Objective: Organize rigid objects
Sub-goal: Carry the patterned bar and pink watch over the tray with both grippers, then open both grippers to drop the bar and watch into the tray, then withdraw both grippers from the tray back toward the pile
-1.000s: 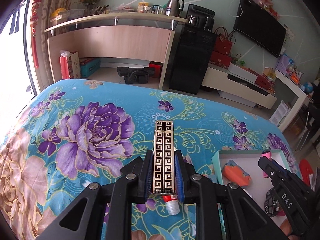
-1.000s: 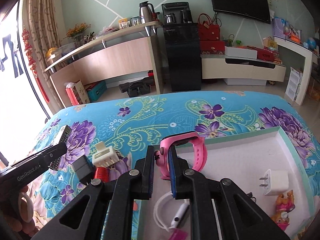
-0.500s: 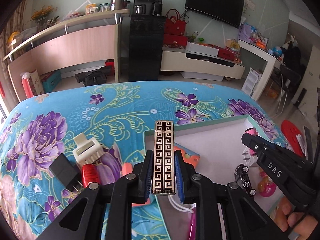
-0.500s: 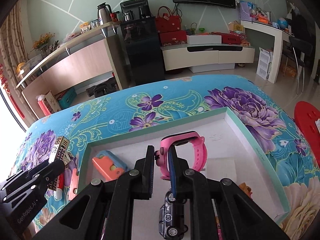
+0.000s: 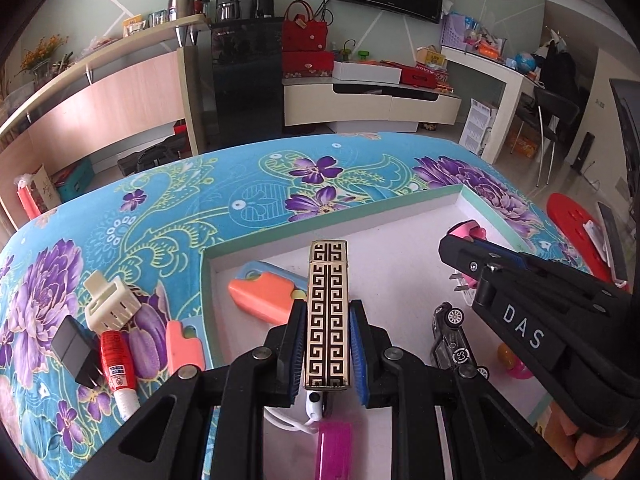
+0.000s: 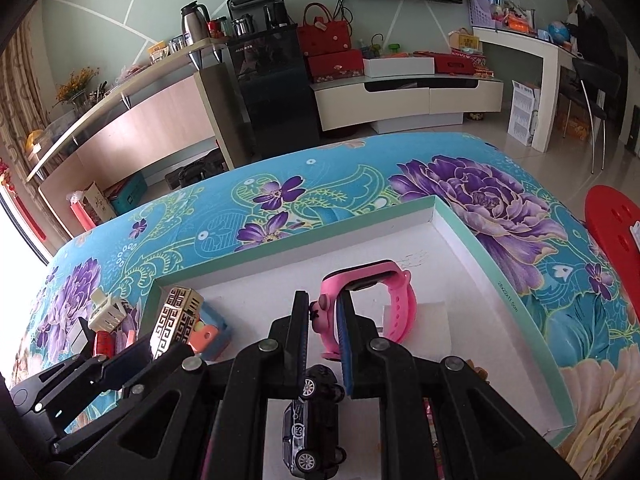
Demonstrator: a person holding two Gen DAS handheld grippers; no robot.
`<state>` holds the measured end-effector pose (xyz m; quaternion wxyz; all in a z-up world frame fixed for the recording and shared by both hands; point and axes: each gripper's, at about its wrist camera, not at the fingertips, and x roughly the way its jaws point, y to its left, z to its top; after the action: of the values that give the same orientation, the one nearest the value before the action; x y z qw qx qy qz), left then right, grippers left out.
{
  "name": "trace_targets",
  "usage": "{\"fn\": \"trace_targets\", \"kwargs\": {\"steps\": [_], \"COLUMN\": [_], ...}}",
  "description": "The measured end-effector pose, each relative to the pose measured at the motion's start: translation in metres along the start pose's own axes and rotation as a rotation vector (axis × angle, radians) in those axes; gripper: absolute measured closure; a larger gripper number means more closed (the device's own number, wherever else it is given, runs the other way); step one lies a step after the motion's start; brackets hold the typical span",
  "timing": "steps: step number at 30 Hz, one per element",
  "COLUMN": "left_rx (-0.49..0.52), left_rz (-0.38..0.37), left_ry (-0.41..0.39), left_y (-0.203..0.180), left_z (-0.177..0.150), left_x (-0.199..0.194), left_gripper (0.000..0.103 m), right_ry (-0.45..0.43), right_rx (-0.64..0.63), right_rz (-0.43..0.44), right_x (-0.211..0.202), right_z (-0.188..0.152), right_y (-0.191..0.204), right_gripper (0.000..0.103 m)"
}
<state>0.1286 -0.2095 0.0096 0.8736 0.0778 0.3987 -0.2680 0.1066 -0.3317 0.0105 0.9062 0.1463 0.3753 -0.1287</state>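
My left gripper [image 5: 326,312] is shut on a gold and black patterned lighter [image 5: 327,308], held above the near left part of the white tray [image 5: 340,220]. From the right wrist view the same lighter [image 6: 176,318] shows at the left, over the tray's left rim [image 6: 280,256]. My right gripper [image 6: 325,312] is shut on a pink watch [image 6: 384,304], which hangs over the middle of the tray. In the left wrist view the right gripper [image 5: 460,248] reaches in from the right with the pink watch [image 5: 466,230] at its tip.
In the tray lie an orange and blue piece [image 5: 264,292], a black toy car [image 6: 312,420], a white cable [image 5: 296,420] and a magenta item [image 5: 334,448]. Left of the tray on the floral cloth [image 5: 200,200] lie a white plug [image 5: 110,300], a black adapter [image 5: 74,350], a red tube [image 5: 118,364] and an orange piece [image 5: 184,344].
Both grippers moved right, from over the cloth to over the tray, each keeping its object. The left one travelled farther and rolled.
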Motion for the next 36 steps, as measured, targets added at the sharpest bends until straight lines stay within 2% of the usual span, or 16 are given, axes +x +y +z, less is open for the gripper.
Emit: {"fn": "trace_targets", "kwargs": {"steps": [13,14,17,19,23,28,31,33,34,36], "left_rx": [-0.001,-0.003,-0.006,-0.013,-0.039,-0.105,-0.156,-0.189,-0.203,-0.237], "left_rz": [-0.007,-0.006,-0.003,-0.001,0.013,0.062,0.102,0.142,0.161,0.196], "left_ry": [0.017,0.013,-0.001,-0.004,-0.007,-0.015,-0.003,0.005,0.005,0.004], "left_y": [0.002,0.003,0.005,0.008,0.019,0.043,0.061,0.075,0.082,0.096], "left_z": [0.001,0.001,0.003,0.004,0.005,0.006,0.005,0.004,0.004,0.002], "left_x": [0.001,0.0,-0.006,-0.009,-0.013,-0.018,-0.019,-0.022,-0.023,-0.027], "left_gripper": [0.079,0.079,0.078,0.077,0.066,0.042,0.039,0.031,0.029,0.022], "right_ry": [0.033,0.034,0.029,0.023,0.009,0.012,0.019,0.026,0.028,0.033], "right_rx": [-0.017,-0.02,-0.023,-0.019,-0.026,-0.046,-0.064,-0.069,-0.072,-0.086], "right_rz": [0.024,0.025,0.024,0.034,0.033,0.033,0.026,0.027,0.028,0.033], "right_x": [0.006,0.005,0.004,0.002,-0.003,-0.003,-0.001,0.001,0.002,0.004], "right_z": [-0.002,-0.001,-0.001,0.0,0.002,0.002,0.002,0.001,0.001,0.0], "right_y": [0.007,0.007,0.009,0.009,0.012,0.019,0.024,0.028,0.031,0.039], "right_gripper": [0.088,0.085,0.067,0.066,0.066,0.065,0.065,0.064,0.063,0.052]}}
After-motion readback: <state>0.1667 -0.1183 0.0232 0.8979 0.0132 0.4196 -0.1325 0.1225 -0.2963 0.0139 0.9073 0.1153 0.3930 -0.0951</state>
